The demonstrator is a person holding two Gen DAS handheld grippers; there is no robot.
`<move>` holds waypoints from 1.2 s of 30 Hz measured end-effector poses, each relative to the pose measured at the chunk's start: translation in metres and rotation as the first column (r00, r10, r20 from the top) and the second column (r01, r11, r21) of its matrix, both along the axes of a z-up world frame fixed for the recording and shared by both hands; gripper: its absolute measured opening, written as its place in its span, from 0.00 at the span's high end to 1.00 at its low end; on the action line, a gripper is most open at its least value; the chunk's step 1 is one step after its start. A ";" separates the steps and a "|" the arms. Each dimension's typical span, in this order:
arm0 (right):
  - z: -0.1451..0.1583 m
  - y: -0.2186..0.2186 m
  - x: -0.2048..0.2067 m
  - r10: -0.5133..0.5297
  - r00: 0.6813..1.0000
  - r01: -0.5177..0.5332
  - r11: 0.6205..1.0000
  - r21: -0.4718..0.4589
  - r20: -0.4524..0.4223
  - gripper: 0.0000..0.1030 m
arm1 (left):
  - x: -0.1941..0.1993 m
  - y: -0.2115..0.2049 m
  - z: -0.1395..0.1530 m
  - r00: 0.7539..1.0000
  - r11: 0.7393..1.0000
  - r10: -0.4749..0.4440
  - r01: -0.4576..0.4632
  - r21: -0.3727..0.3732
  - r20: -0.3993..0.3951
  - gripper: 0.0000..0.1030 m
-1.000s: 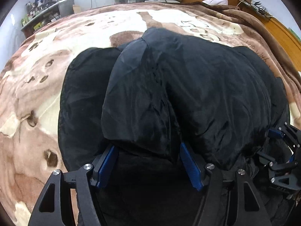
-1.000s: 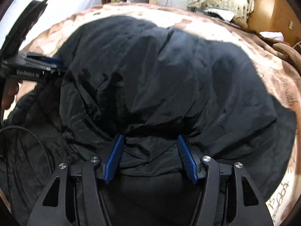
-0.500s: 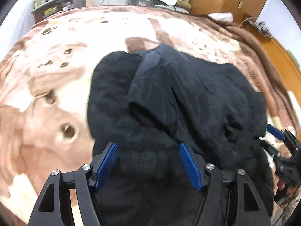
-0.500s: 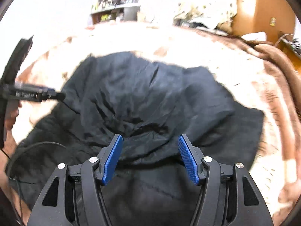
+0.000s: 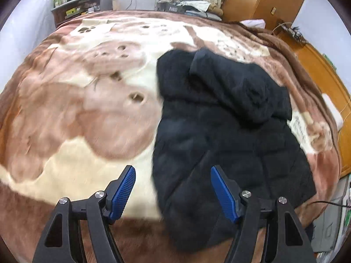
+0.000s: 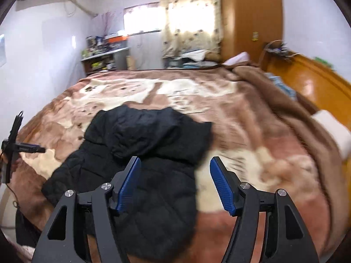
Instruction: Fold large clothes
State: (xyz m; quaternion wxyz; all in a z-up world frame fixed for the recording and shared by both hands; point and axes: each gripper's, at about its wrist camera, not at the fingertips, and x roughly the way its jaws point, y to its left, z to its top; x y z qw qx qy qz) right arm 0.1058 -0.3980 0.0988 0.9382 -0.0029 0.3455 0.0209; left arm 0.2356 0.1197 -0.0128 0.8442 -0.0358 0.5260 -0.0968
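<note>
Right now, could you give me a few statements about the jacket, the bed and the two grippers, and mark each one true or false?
1. The black jacket lies on a brown and cream blanket. True.
2. The left gripper is clamped on the jacket. False: its jaws stand open and hold nothing.
3. The right gripper has nothing between its blue pads. True; its jaws have just been opening.
4. The jacket hangs from a hook on the wooden wardrobe. False: it lies on the bed.
5. Patterned curtains hang beside the wardrobe. True.
</note>
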 end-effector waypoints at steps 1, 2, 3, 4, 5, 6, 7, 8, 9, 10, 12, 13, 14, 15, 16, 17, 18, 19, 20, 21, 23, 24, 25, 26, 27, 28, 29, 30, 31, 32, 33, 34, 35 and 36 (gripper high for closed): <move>0.005 -0.004 -0.008 -0.017 1.000 0.017 1.000 -0.016 0.007 0.36 | -0.010 0.005 -0.004 1.000 1.000 0.016 -0.016 0.001 -0.007 0.32; 0.013 -0.010 -0.024 -0.047 0.999 0.048 0.998 -0.035 0.021 0.36 | -0.016 0.009 -0.007 1.000 1.000 0.023 -0.024 -0.011 -0.020 0.31; 0.018 -0.015 -0.034 -0.066 0.998 0.067 0.997 -0.045 0.023 0.35 | -0.026 0.014 -0.013 0.999 0.999 0.037 -0.038 -0.039 -0.036 0.31; 0.023 -0.021 -0.049 -0.092 0.996 0.093 0.994 -0.060 0.020 0.35 | -0.032 0.017 -0.018 0.998 0.998 0.044 -0.046 -0.052 -0.046 0.30; 0.022 -0.025 -0.058 -0.105 0.994 0.106 0.993 -0.060 0.018 0.31 | -0.036 0.019 -0.024 0.997 0.997 0.048 -0.052 -0.058 -0.057 0.21; 0.017 -0.029 -0.066 -0.118 0.993 0.118 0.992 -0.053 0.003 0.27 | -0.043 0.021 -0.033 0.996 0.996 0.059 -0.063 -0.061 -0.069 0.15; 0.006 -0.032 -0.069 -0.124 0.992 0.123 0.991 -0.048 -0.030 0.26 | -0.047 0.020 -0.040 0.995 0.996 0.066 -0.071 -0.062 -0.080 0.15; -0.009 -0.032 -0.070 -0.132 0.988 0.129 0.991 -0.047 -0.074 0.26 | -0.050 0.019 -0.047 0.993 0.995 0.070 -0.077 -0.065 -0.093 0.15; -0.019 -0.033 -0.072 -0.136 0.985 0.132 0.990 -0.046 -0.103 0.26 | -0.054 0.018 -0.054 0.991 0.994 0.082 -0.090 -0.070 -0.106 0.15; -0.041 -0.032 -0.073 -0.136 0.981 0.132 0.991 -0.038 -0.140 0.26 | -0.059 0.016 -0.061 0.989 0.992 0.091 -0.100 -0.077 -0.117 0.15; -0.070 -0.030 -0.076 -0.151 0.972 0.152 0.988 -0.009 -0.180 0.26 | -0.066 0.013 -0.071 0.987 0.989 0.098 -0.111 -0.097 -0.128 0.15; -0.092 -0.026 -0.076 -0.147 0.966 0.155 0.988 0.022 -0.213 0.26 | -0.069 0.012 -0.074 0.986 0.987 0.102 -0.116 -0.107 -0.129 0.15; -0.104 -0.022 -0.077 -0.134 0.966 0.148 0.988 0.045 -0.223 0.26 | -0.071 0.010 -0.079 0.986 0.986 0.098 -0.115 -0.122 -0.135 0.15; -0.118 -0.018 -0.077 -0.124 0.965 0.143 0.987 0.067 -0.232 0.26 | -0.073 0.008 -0.082 0.985 0.985 0.098 -0.116 -0.128 -0.142 0.15; -0.129 -0.013 -0.077 -0.121 0.963 0.144 0.986 0.080 -0.241 0.26 | -0.074 0.006 -0.086 0.984 0.985 0.095 -0.114 -0.126 -0.149 0.15; -0.141 -0.009 -0.075 -0.114 0.961 0.144 0.984 0.103 -0.251 0.26 | -0.074 0.004 -0.089 0.983 0.987 0.092 -0.111 -0.119 -0.157 0.15; -0.153 -0.006 -0.072 -0.112 0.958 0.150 0.980 0.128 -0.264 0.26 | -0.076 0.001 -0.092 0.982 0.988 0.091 -0.110 -0.112 -0.163 0.15; -0.157 -0.004 -0.071 -0.108 0.957 0.152 0.977 0.147 -0.269 0.26 | -0.076 -0.001 -0.093 0.983 0.988 0.087 -0.106 -0.111 -0.164 0.15; -0.165 -0.003 -0.069 -0.098 0.958 0.151 0.972 0.182 -0.271 0.26 | -0.076 -0.003 -0.095 0.983 0.988 0.081 -0.101 -0.114 -0.165 0.15; -0.171 -0.001 -0.066 -0.092 0.957 0.149 0.970 0.193 -0.276 0.26 | -0.076 -0.004 -0.096 0.982 0.988 0.083 -0.103 -0.118 -0.167 0.15; -0.179 0.008 -0.064 -0.071 0.957 0.123 0.977 0.173 -0.282 0.26 | -0.074 -0.005 -0.099 0.980 0.984 0.089 -0.115 -0.136 -0.179 0.15; -0.183 0.013 -0.063 -0.054 0.957 0.100 0.984 0.150 -0.284 0.26 | -0.073 -0.005 -0.101 0.979 0.982 0.095 -0.122 -0.143 -0.182 0.15; -0.185 0.017 -0.064 -0.040 0.958 0.082 0.987 0.137 -0.285 0.26 | -0.072 -0.006 -0.104 0.977 0.982 0.100 -0.127 -0.142 -0.187 0.15; -0.189 0.023 -0.063 -0.011 0.957 0.047 0.992 0.116 -0.290 0.26 | -0.071 -0.008 -0.106 0.976 0.982 0.101 -0.129 -0.139 -0.193 0.15; -0.193 0.029 -0.062 0.011 0.955 0.017 0.996 0.090 -0.298 0.26 | -0.070 -0.010 -0.109 0.975 0.982 0.102 -0.131 -0.138 -0.200 0.15; -0.196 0.034 -0.062 0.019 0.954 -0.001 0.998 0.058 -0.299 0.26 | -0.070 -0.012 -0.110 0.974 0.982 0.099 -0.129 -0.139 -0.203 0.15; -0.199 0.039 -0.060 0.019 0.955 -0.017 1.000 0.012 -0.296 0.26 | -0.069 -0.015 -0.112 0.974 0.982 0.096 -0.126 -0.140 -0.208 0.15; -0.201 0.042 -0.059 0.024 0.954 -0.030 0.999 -0.016 -0.299 0.26 | -0.068 -0.016 -0.115 0.973 0.982 0.097 -0.128 -0.140 -0.211 0.15; -0.204 0.045 -0.056 0.021 0.954 -0.037 0.998 -0.048 -0.300 0.26 | -0.066 -0.018 -0.117 0.971 0.981 0.097 -0.130 -0.144 -0.217 0.15; -0.206 0.045 -0.051 -0.010 0.954 -0.014 0.997 -0.079 -0.299 0.26 | -0.065 -0.018 -0.119 0.970 0.980 0.102 -0.137 -0.148 -0.222 0.15; -0.207 0.042 -0.046 -0.029 0.953 0.009 0.998 -0.066 -0.303 0.26 | -0.064 -0.018 -0.121 0.968 0.978 0.112 -0.148 -0.147 -0.225 0.15; -0.207 0.037 -0.042 -0.034 0.951 0.031 0.999 -0.013 -0.308 0.26 | -0.062 -0.019 -0.122 0.967 0.977 0.117 -0.153 -0.148 -0.228 0.15; -0.205 0.031 -0.038 -0.046 0.952 0.064 0.997 0.051 -0.302 0.26 | -0.061 -0.020 -0.123 0.966 0.977 0.117 -0.153 -0.149 -0.229 0.15; -0.204 0.024 -0.036 -0.077 0.954 0.106 0.991 0.085 -0.290 0.26 | -0.060 -0.021 -0.123 0.967 0.976 0.114 -0.152 -0.154 -0.229 0.15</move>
